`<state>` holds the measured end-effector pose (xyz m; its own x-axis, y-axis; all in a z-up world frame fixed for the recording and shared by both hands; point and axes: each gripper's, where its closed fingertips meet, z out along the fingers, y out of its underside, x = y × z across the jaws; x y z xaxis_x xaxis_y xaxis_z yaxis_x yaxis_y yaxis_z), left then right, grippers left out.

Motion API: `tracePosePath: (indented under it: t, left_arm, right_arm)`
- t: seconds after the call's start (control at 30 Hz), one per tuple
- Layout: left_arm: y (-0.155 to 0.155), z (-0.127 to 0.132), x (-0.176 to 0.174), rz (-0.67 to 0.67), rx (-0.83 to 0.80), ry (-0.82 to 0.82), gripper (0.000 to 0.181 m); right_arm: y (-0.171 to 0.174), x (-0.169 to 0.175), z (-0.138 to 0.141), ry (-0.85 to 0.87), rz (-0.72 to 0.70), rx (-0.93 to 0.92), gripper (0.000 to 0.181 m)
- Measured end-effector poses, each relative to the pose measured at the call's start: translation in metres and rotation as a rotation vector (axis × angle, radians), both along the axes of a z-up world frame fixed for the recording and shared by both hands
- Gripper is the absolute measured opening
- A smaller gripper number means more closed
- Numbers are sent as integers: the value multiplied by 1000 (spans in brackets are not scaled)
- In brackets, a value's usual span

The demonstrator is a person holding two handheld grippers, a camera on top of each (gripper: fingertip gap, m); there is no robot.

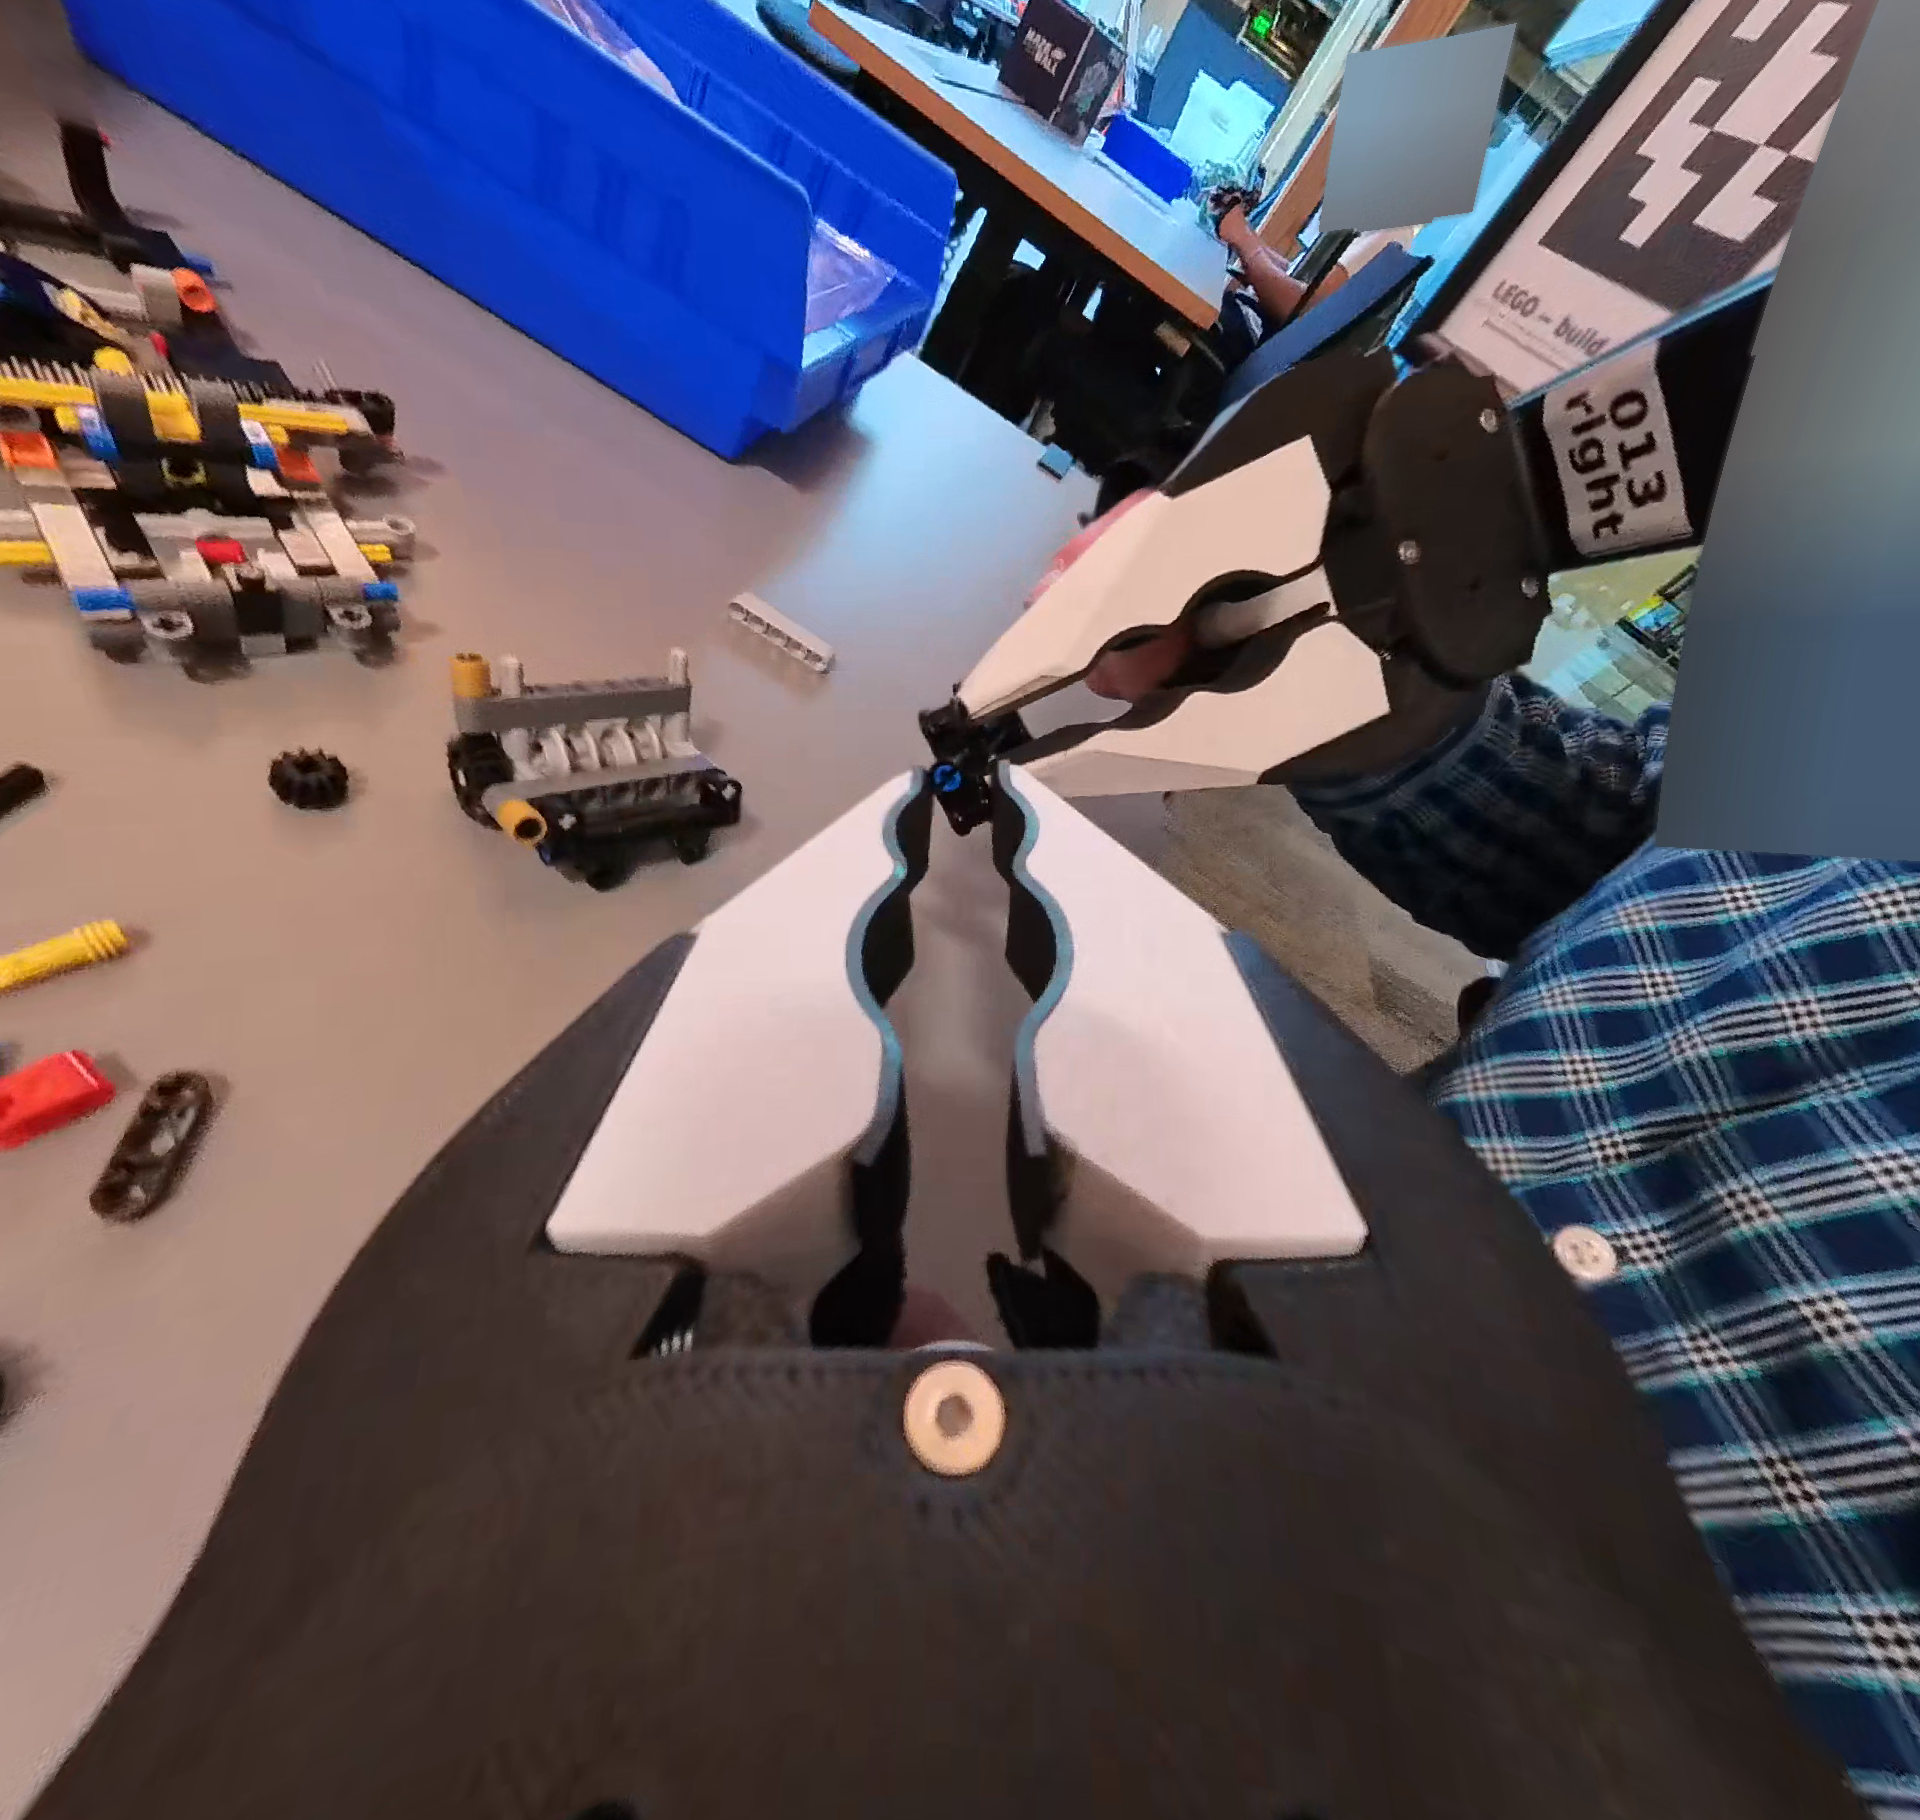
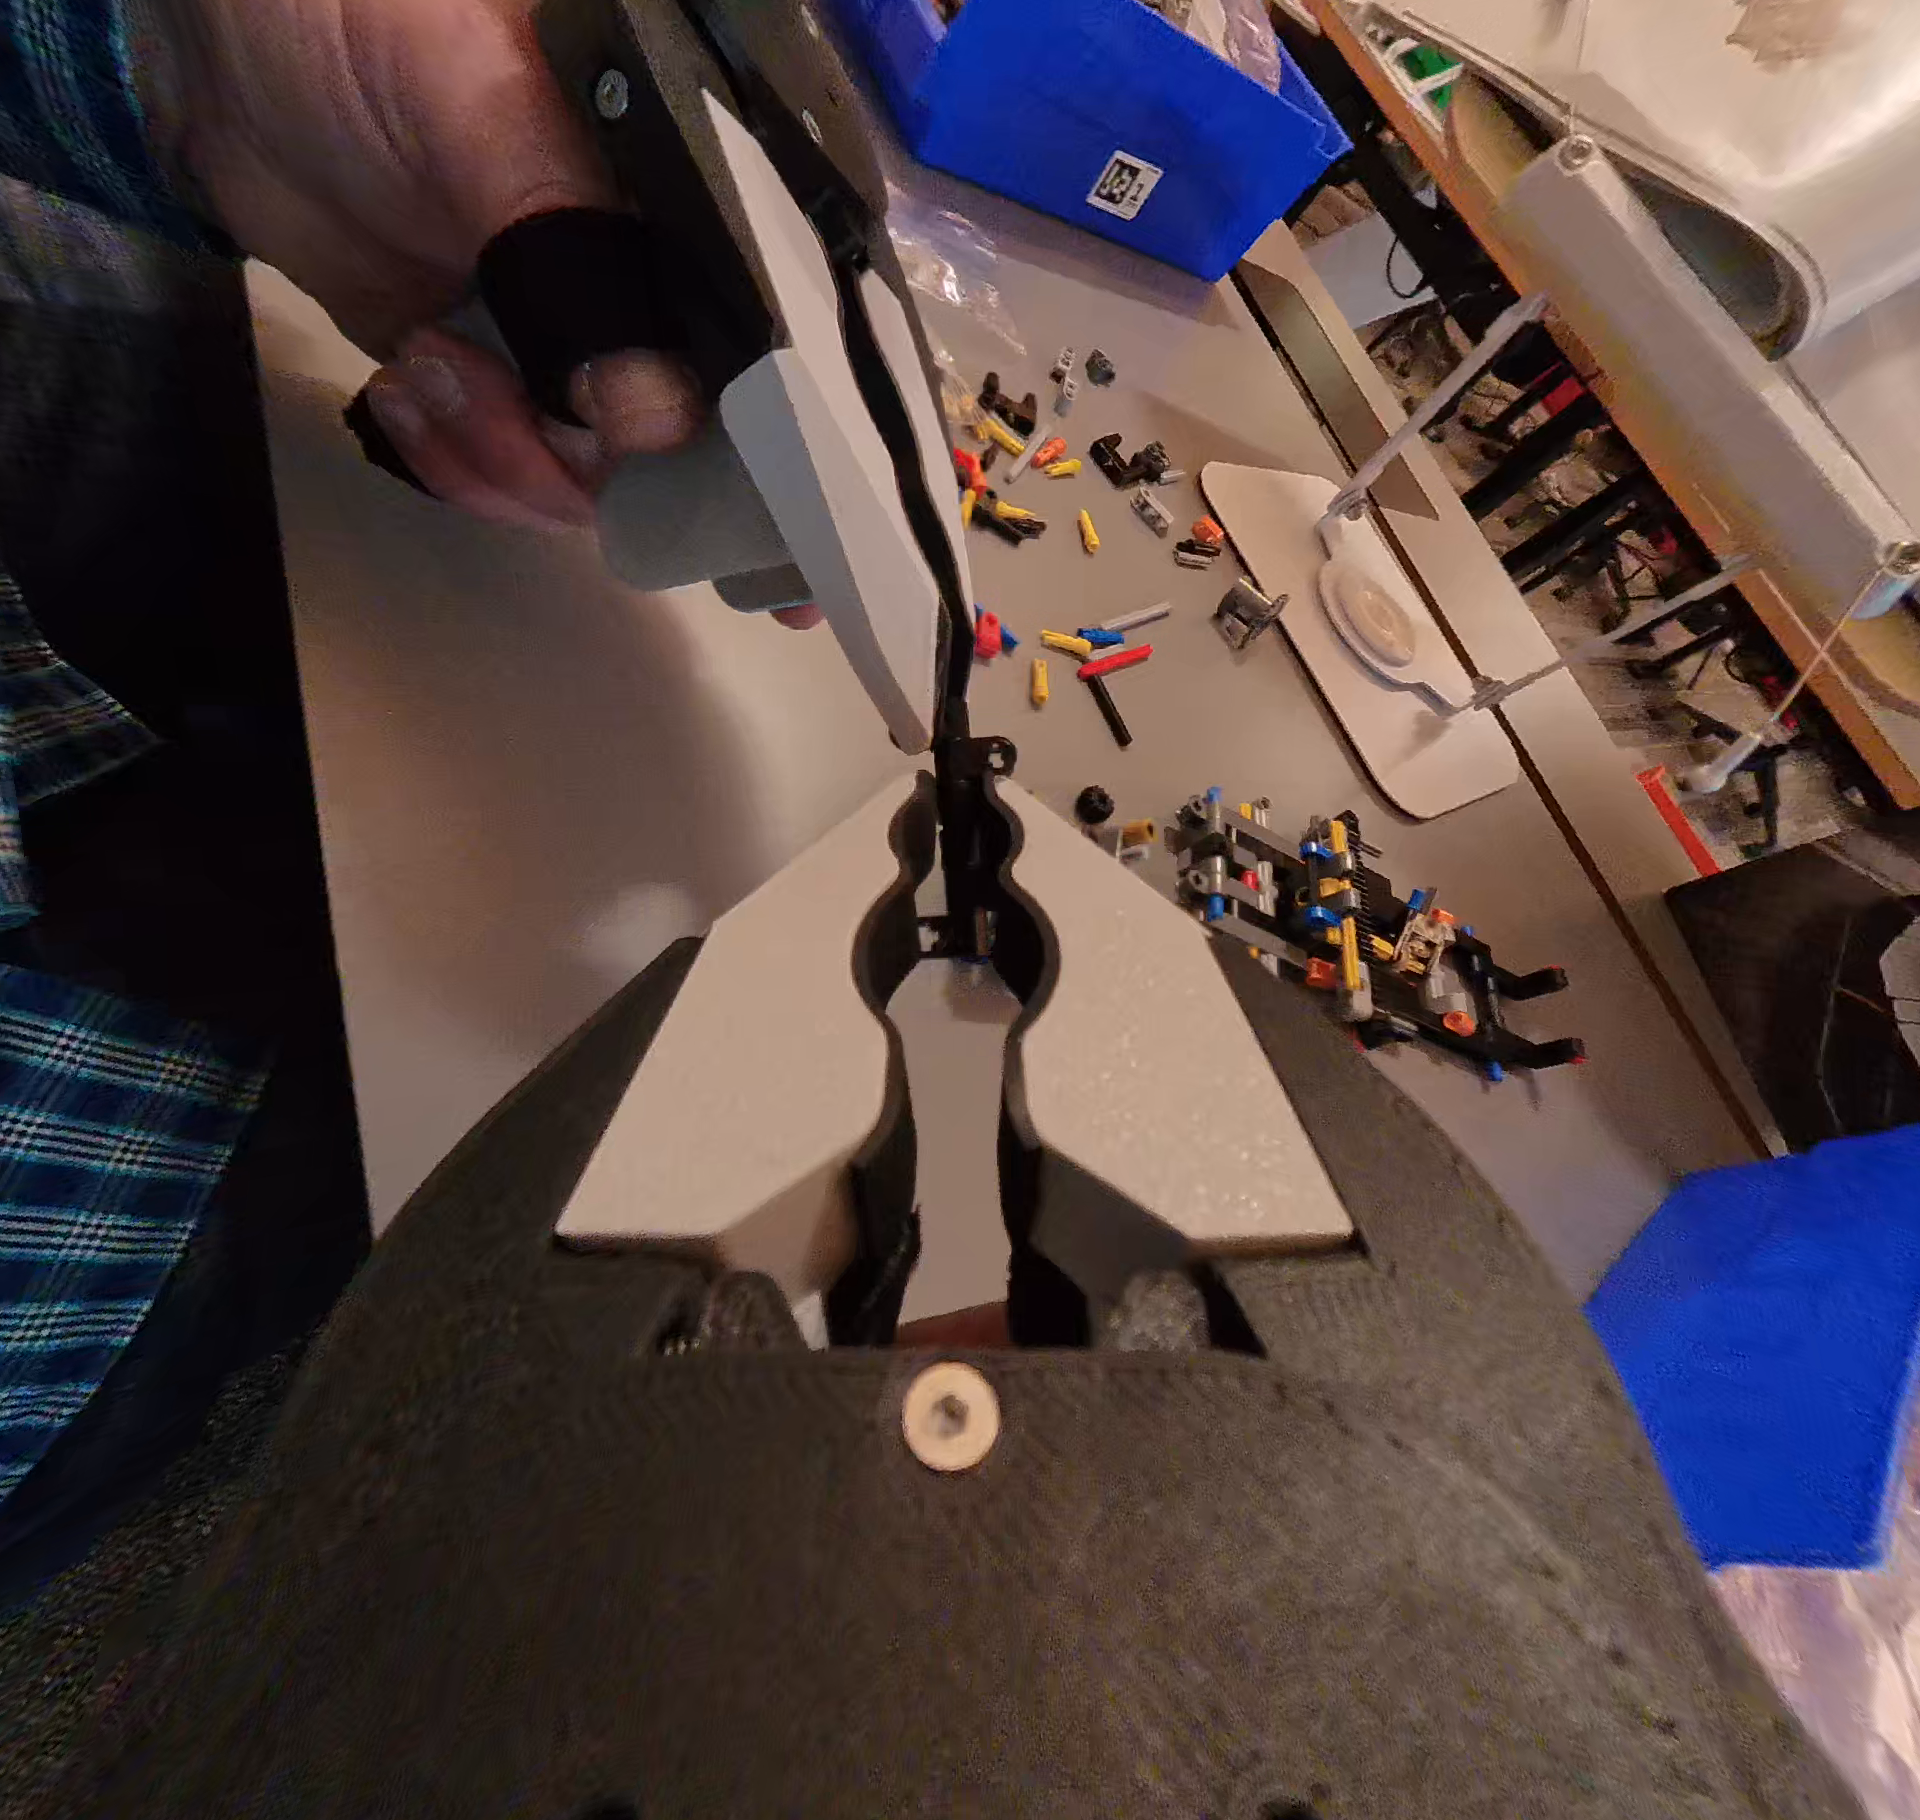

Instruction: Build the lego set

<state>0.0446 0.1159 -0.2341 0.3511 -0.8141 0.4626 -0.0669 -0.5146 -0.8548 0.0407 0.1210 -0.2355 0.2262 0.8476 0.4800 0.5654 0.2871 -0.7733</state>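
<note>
My left gripper (image 1: 961,796) is shut on a small black Lego piece with a blue pin (image 1: 954,791), held in the air above the grey table (image 1: 582,991). My right gripper (image 1: 964,723) comes in from the right, tip to tip with the left, and is shut on a black Lego piece (image 1: 951,726) that touches the left one. In the right wrist view my right gripper (image 2: 956,804) grips the black piece (image 2: 964,866), and the left gripper (image 2: 951,736) reaches down from the upper left onto its top end.
A partly built chassis (image 1: 177,503) lies at far left, also in the right wrist view (image 2: 1351,929). An engine-like sub-build (image 1: 592,762), a black gear (image 1: 309,778), a grey beam (image 1: 781,632) and loose parts (image 2: 1081,523) lie around. Blue bins (image 1: 499,139) stand behind. The grippers are tip to tip, or close to it. Both grippers' tips are roughly 12 cm from the black gear (image 1: 309,778). Look for it in the right wrist view (image 2: 1093,801) too.
</note>
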Motion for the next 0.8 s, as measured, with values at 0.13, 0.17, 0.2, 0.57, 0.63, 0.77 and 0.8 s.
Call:
tracePosePath:
  t: [0.13, 0.17, 0.2, 0.57, 0.63, 0.77, 0.8]
  left_arm:
    - [-5, -10, -4, 8, -23, 3, 6]
    - [-6, -12, -5, 8, -36, -1, 6]
    - [-6, -14, -5, 8, -40, 1, 5]
    - [-12, -2, -1, -123, 199, 129, 5]
    - [-8, 0, -1, -126, 229, 151, 5]
    - [3, 5, 0, -119, 241, 149, 5]
    - [7, 7, 0, -112, 226, 135, 5]
  right_arm:
    - [-7, -3, -9, 13, -3, -49, 5]
    - [-8, -4, -10, 26, -2, -79, 5]
    - [-9, -4, -11, 38, 6, -120, 7]
    - [-14, 1, -12, 28, 155, -548, 9]
    - [-12, 1, -10, 31, 176, -587, 5]
    - [-1, 2, -5, 38, 174, -636, 6]
    - [3, 2, -3, 42, 162, -616, 6]
